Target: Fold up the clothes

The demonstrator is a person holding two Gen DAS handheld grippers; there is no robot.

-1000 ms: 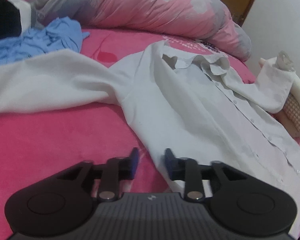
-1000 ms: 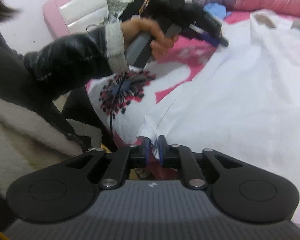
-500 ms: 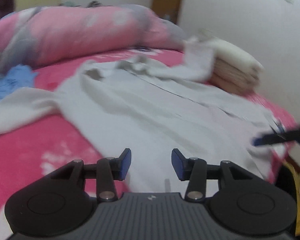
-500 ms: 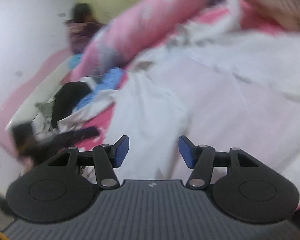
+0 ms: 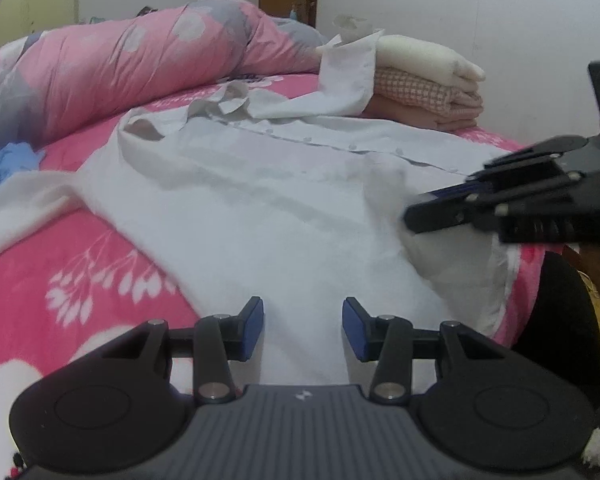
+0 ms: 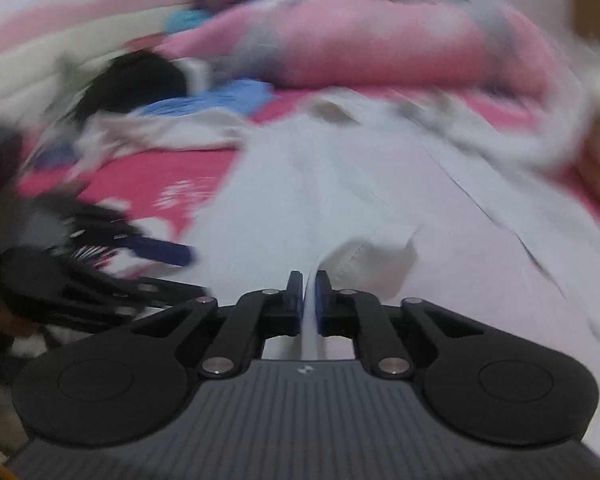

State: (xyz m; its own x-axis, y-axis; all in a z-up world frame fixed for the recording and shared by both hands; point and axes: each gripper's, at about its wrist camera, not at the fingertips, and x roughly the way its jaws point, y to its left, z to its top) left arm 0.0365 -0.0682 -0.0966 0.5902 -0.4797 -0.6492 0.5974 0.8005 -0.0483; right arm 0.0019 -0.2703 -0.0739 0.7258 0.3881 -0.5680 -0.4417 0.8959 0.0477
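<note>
Left tool [image 5: 302, 328]: my jaws stand apart, nothing between them, over the hem at lower centre.
Right tool [image 6: 309, 294]: my jaws have just been closing and pinch a fold of the white shirt [image 5: 260, 208].
White shirt: spread across mid-frame on the pink bed [image 5: 80, 272].
Folded stack [image 5: 428, 92]: upper right.

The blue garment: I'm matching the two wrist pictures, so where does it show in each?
Left wrist: blue garment at the far left edge, below the pink quilt.
Right wrist: blue garment upper left of centre, blurred, beside a black garment.
Shared landmark: the white shirt spread mid-frame.
</note>
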